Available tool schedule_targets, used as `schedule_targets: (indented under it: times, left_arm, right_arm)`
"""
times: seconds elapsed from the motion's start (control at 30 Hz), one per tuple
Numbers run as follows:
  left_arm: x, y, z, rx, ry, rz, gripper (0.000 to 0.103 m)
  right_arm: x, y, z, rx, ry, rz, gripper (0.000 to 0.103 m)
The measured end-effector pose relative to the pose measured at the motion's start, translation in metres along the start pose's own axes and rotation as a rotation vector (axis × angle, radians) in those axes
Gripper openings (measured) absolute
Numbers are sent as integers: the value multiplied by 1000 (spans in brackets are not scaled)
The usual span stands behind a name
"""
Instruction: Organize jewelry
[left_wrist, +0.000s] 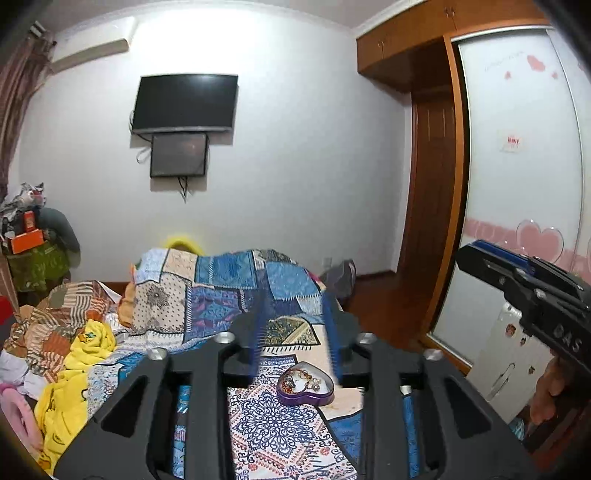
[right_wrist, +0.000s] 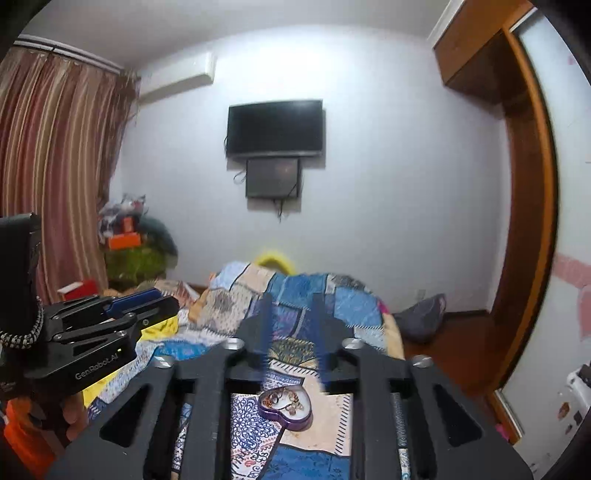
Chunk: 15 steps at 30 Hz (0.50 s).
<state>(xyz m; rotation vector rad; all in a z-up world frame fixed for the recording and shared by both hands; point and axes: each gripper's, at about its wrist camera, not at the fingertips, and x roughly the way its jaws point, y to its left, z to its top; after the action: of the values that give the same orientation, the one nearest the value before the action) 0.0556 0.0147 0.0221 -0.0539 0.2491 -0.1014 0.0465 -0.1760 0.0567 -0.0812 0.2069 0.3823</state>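
Heart-shaped purple tin (left_wrist: 306, 384) sits on the patchwork bedspread (left_wrist: 236, 295), loaded with a tangle of rings and chains (left_wrist: 301, 380). From the left wrist view it's at about 5 o'clock, just under the left gripper (left_wrist: 295, 332), whose blue fingers (left_wrist: 258, 332) are spread apart, grasping nothing. Right gripper (right_wrist: 291, 332) hangs over the same tin, at 6 o'clock there, fingers also released. TV (left_wrist: 184, 103) on the far wall at 11.

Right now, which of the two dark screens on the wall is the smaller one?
The lower screen is smaller. It hangs directly under the wide television, is closer to square, and has cables hanging below it.
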Motion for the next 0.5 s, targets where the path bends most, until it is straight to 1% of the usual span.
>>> schedule_targets:
  times: [0.03, 0.07, 0.1, 0.17, 0.2, 0.23, 0.27, 0.3, 0.33, 0.5]
  left_arm:
    - [-6, -1, -1, -1, -13, 10, 51]
    - [-12, -2, -2, -2, -24, 18, 62]
    - [-16, -2, -2, -3, -32, 24, 66]
    - [-23, -3, -4, -8, -46, 41, 83]
    - [-25, -3, -4, -9, -51, 52, 88]
    - [-28, -4, -5, -6, -61, 70, 93]
    - [-29, -4, -6, 0, -72, 85, 95]
    - [-32, -5, -6, 6, -78, 96, 96]
    - [-33, -6, -7, 11, -78, 104, 96]
    - [-33, -6, -9, 11, -68, 100, 97]
  right_arm:
    - [-5, 2, -1, 3, -17, -14, 60]
    - [-7, 2, -2, 7, -32, -28, 67]
    - [-11, 3, -3, 11, -55, -50, 74]
    - [-13, 5, -4, 11, -73, -75, 78]
    - [-13, 6, -4, 12, -75, -83, 82]
    - [-12, 7, -4, 14, -74, -90, 90]
    - [-10, 7, -4, 15, -73, -98, 94]
    - [-10, 5, -6, 13, -73, -105, 100]
    - [-12, 6, -6, 11, -74, -110, 102]
    - [-14, 8, -8, 14, -55, -106, 102]
